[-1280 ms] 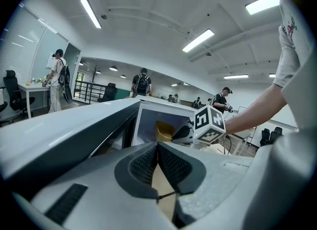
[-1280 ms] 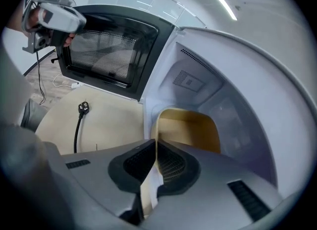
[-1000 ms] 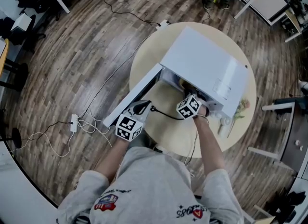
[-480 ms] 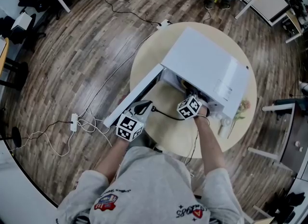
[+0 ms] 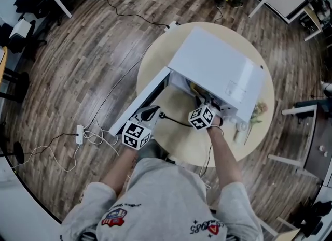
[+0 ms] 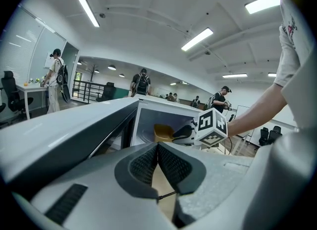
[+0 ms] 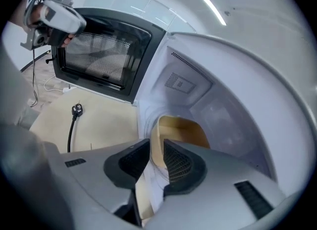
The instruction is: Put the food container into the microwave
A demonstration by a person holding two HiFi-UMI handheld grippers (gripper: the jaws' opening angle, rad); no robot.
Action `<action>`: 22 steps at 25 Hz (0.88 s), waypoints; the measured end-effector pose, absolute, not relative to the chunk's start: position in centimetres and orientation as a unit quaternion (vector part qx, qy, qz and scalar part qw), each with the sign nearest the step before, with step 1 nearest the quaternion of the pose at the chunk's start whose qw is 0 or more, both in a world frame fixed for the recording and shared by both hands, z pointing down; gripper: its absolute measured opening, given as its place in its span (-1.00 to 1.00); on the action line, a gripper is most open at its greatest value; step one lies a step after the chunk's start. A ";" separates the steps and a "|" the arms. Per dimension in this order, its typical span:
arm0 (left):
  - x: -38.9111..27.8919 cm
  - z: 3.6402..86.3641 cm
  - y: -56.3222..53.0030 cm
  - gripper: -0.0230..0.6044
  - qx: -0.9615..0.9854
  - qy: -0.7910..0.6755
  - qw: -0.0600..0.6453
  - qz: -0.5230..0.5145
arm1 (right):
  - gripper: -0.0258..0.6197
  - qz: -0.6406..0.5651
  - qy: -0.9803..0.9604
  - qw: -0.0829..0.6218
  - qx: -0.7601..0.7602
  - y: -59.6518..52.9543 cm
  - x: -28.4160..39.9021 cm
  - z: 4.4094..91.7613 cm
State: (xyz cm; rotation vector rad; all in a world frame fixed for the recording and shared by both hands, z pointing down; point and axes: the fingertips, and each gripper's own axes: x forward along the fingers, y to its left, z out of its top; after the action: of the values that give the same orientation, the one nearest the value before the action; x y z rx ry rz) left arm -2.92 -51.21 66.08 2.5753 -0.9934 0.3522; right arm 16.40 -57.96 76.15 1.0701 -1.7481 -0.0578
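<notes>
Right gripper view, centre: the right gripper [image 7: 157, 151] pinches the near wall of the yellow food container [image 7: 184, 126], which sits inside the microwave [image 7: 223, 108]. Letting go before it rests flat could tip it, I judge. The left gripper [image 6: 157, 147], jaws together and empty, hovers by the open door [image 6: 59, 132]. The round pale table [image 5: 179, 137] stands on a wood floor [image 5: 78, 64] strewn with cables.

Bright, even indoor light from ceiling strip lamps [image 6: 198, 39]; strong fisheye distortion, dark vignetted corners; near surfaces blurred.
</notes>
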 end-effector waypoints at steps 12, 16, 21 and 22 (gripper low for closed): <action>-3.2 63.3 -49.4 -0.91 0.904 -0.382 0.161 0.109 | -0.69 -0.004 -0.754 0.426 0.500 -52.7 16.5 71.0; -2.4 61.9 -47.9 -0.91 0.906 -0.381 0.148 0.106 | -0.76 0.020 -0.755 0.401 0.518 -50.2 17.9 70.1; -1.4 60.6 -45.9 -0.91 0.908 -0.382 0.136 0.103 | -0.90 0.034 -0.762 0.378 0.524 -46.9 18.7 68.4; -1.2 60.4 -45.5 -0.91 0.909 -0.382 0.134 0.103 | -0.90 0.037 -0.767 0.370 0.523 -46.3 18.8 68.0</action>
State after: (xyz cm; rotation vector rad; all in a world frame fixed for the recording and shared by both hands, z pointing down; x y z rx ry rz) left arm -1.20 -45.45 60.39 2.6342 -1.1068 0.2977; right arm 18.75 -46.31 67.98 1.3425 -1.9677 0.0946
